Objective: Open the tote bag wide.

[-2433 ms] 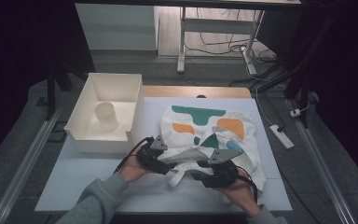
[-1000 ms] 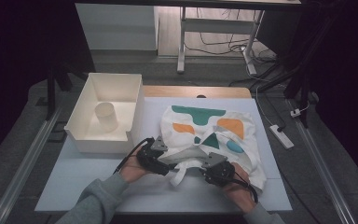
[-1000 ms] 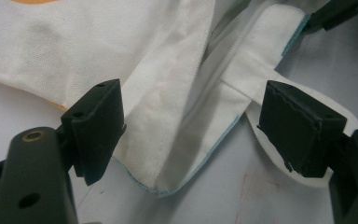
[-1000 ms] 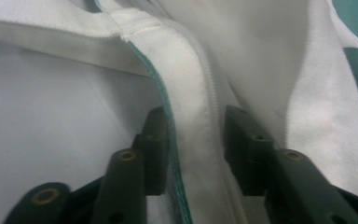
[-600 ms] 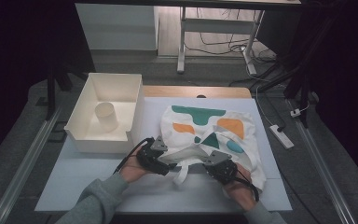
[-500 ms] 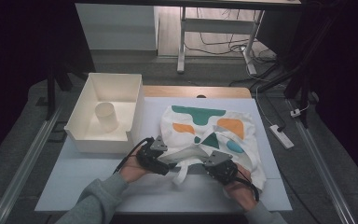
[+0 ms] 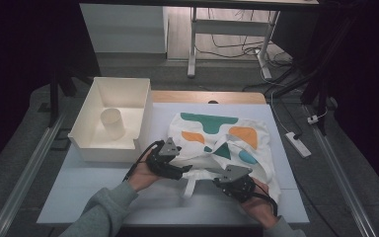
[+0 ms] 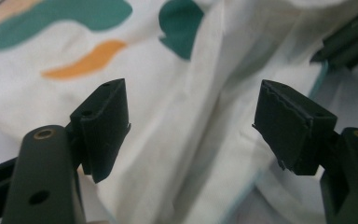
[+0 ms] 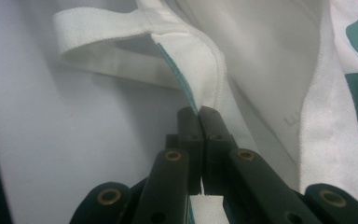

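Observation:
A white cloth bag (image 7: 227,138) printed with teal and orange shapes lies flat on the white table (image 7: 103,197). My right gripper (image 7: 217,178) is at the bag's near edge, shut on the hem (image 9: 205,65); the hem runs straight into its closed jaws (image 9: 198,112). A white strap loop (image 9: 102,23) lies on the table just beyond. My left gripper (image 7: 186,170) hovers at the bag's near left corner. Its jaws (image 8: 191,112) stand wide and have just been closing slightly, with the cloth (image 8: 168,70) lying between them but not pinched. The right gripper (image 8: 349,42) shows at the top right there.
A white open bin (image 7: 86,148) holding a white cup (image 7: 112,122) stands on the table's left, close to my left hand. A power strip (image 7: 297,144) lies on the floor to the right. The table's front edge is just below both hands.
The right gripper has slid a little toward the near right along the bag's edge, and the strap loop has shifted with it. The left hand has hardly moved.

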`<state>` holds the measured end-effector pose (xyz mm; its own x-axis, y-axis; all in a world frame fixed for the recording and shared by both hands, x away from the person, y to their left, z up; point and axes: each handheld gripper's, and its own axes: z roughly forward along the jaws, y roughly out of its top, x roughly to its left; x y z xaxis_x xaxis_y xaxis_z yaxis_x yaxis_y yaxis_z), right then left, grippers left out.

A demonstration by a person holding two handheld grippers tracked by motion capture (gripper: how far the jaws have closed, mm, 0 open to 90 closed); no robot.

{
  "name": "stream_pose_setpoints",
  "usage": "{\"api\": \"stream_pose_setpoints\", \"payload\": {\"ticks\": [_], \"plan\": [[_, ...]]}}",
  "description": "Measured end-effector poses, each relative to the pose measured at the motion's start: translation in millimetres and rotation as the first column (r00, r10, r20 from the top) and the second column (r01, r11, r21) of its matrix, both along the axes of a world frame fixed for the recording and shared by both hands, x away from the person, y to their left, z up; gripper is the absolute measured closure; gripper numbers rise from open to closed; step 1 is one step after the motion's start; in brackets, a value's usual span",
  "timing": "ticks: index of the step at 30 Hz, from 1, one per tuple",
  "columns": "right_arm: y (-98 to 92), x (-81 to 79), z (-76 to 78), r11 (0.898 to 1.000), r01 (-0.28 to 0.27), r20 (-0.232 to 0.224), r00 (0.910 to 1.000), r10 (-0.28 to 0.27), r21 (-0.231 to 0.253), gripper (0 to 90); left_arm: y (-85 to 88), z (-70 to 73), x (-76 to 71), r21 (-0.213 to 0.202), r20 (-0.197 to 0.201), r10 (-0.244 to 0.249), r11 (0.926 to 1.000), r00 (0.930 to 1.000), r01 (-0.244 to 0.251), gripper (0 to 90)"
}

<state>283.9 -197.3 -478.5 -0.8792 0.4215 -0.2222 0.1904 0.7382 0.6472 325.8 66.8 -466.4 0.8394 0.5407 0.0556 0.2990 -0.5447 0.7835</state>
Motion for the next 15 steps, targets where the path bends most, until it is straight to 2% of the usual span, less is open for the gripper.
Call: {"api": "stream_pose_setpoints", "payload": {"ticks": [1,2,4,8,12,15], "plan": [[-0.7,-1.6,0.5,1.0,-0.005,-0.002,1.0,0.005,-0.003,89.2,0.0,0.0,0.0,0.0,0.0,0.0,1.0,1.0,0.0,26.6],[-1.4,-3.3,0.4,1.0,-0.008,-0.003,1.0,0.008,0.001,89.2,-6.1,6.4,1.0,0.008,0.027,-0.009,0.9999,0.9996,0.009,26.6],[-3.3,-6.4,0.5,1.0,-0.011,-0.011,0.9999,0.011,0.013,89.2,-12.4,11.9,2.3,-0.002,0.036,-0.021,0.9998,0.9991,0.021,26.8],[-6.6,-10.8,1.4,1.0,-0.014,-0.018,0.9997,0.014,0.022,89.2,-22.1,17.3,5.2,-0.011,0.043,-0.036,0.9993,0.9984,0.037,26.9],[-7.6,-12.0,1.4,1.0,-0.015,-0.024,0.9996,0.016,0.023,89.2,-36.3,18.8,9.8,-0.002,0.038,-0.06,0.9982,0.9975,0.061,27.3],[-7.7,-11.5,1.2,1.0,-0.017,-0.022,0.9996,0.018,0.024,89.1,-46.6,17.3,13.5,0.007,0.039,-0.083,0.9965,0.9958,0.083,32.2]]}}
